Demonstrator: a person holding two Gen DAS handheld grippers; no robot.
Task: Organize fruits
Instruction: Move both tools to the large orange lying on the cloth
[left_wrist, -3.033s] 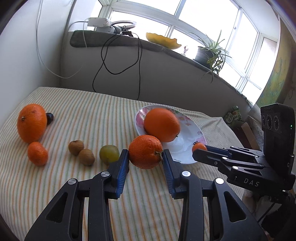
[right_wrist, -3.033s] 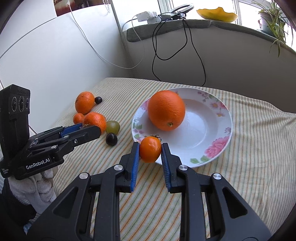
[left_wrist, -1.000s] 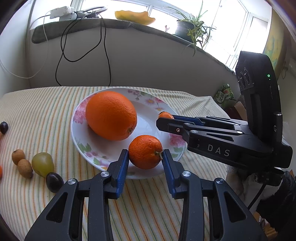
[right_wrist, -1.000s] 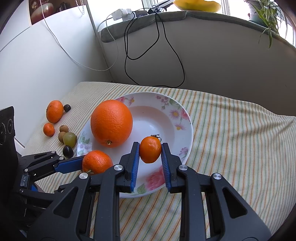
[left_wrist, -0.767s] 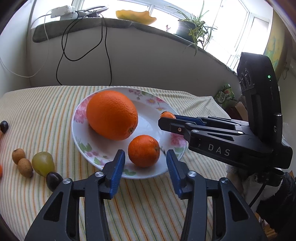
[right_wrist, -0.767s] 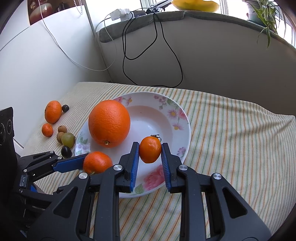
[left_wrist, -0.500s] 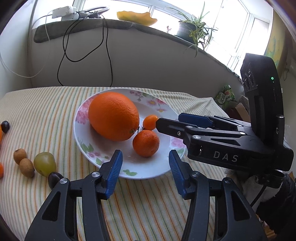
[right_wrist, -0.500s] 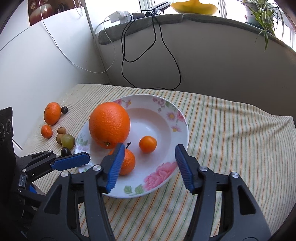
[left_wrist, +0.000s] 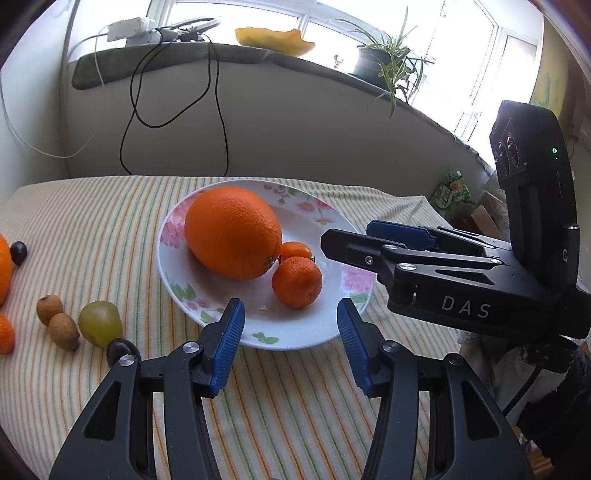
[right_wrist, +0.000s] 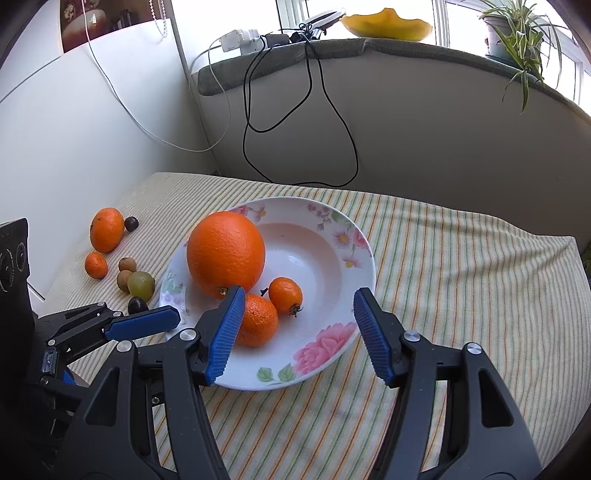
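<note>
Where the left wrist view looks down over a striped cloth (left_wrist: 295, 413), the left gripper (left_wrist: 288, 341) stands with its blue pads apart and nothing between them, poised at the near rim of a floral plate (left_wrist: 325, 332). On the plate: one large orange (left_wrist: 232, 232), one mandarin (left_wrist: 296, 282) touching it, and one smaller mandarin (left_wrist: 294, 250) behind, tucked against both. Left of the plate, on the cloth: a green grape (left_wrist: 99, 323), a dark grape (left_wrist: 120, 350) just beside it, and two brown longans (left_wrist: 55, 319); further fruit is cut off at the picture's edge. The right gripper (left_wrist: 365, 240) reaches in from the right beside the plate's far rim, and this view does not show its gap. In the right wrist view, the right gripper (right_wrist: 299, 336) holds its pads wide and empty over the plate's (right_wrist: 321, 354) near edge, the left pad partly covering the mandarin (right_wrist: 258, 321). The large orange (right_wrist: 225, 254) and smaller mandarin (right_wrist: 284, 293) lie next to it. Off the plate at left: an orange (right_wrist: 107, 229), a small mandarin (right_wrist: 96, 265), longans (right_wrist: 125, 271), the green grape (right_wrist: 141, 283), and two dark grapes (right_wrist: 137, 304). The left gripper (right_wrist: 144, 319) enters low at left.
</note>
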